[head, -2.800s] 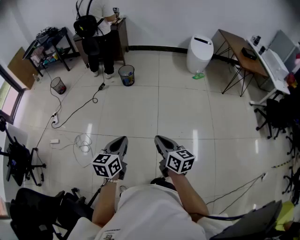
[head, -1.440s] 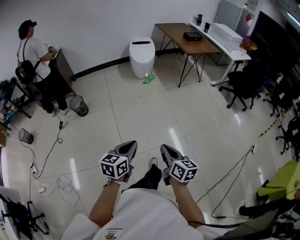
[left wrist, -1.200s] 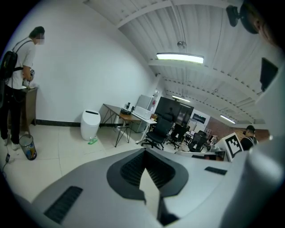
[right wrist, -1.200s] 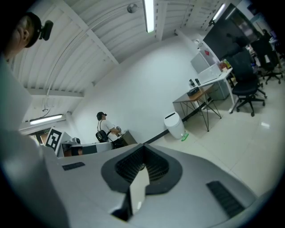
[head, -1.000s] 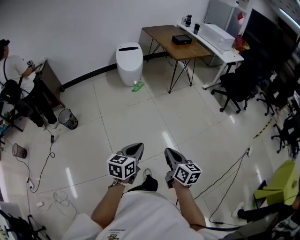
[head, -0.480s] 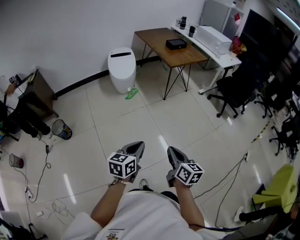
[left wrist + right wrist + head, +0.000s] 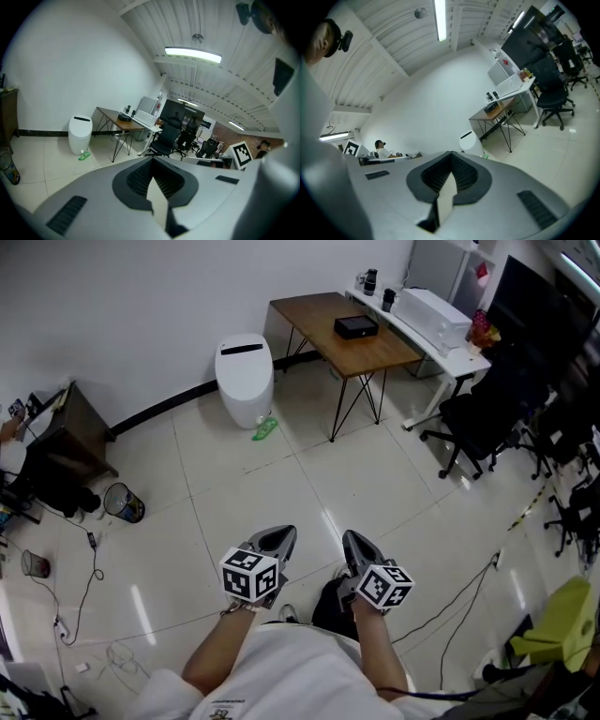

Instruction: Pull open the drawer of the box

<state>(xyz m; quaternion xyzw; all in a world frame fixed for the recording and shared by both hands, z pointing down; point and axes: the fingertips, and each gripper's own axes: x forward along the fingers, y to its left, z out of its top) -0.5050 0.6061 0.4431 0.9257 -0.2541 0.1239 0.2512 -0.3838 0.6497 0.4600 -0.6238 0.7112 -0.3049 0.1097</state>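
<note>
A small black box (image 7: 356,327) sits on a wooden table (image 7: 323,338) with black hairpin legs, far across the room by the white wall. No drawer detail shows at this distance. The box also appears, tiny, in the left gripper view (image 7: 124,118) and the right gripper view (image 7: 490,108). My left gripper (image 7: 285,533) and right gripper (image 7: 352,538) are held side by side close to my body, above the tiled floor, far from the table. Both are shut with nothing between the jaws, as also shown for the left gripper (image 7: 152,161) and the right gripper (image 7: 450,154).
A white bin-shaped unit (image 7: 244,367) stands left of the table, with a green object (image 7: 263,428) on the floor beside it. A white desk (image 7: 436,320) and black office chairs (image 7: 478,413) fill the right. A dark cabinet (image 7: 58,442), a waste bin (image 7: 124,502) and floor cables (image 7: 469,587) lie around.
The head view has swung from the left side of the room towards the wooden table and box. The person by the cabinet has left the view. Both grippers stay shut near my body.
</note>
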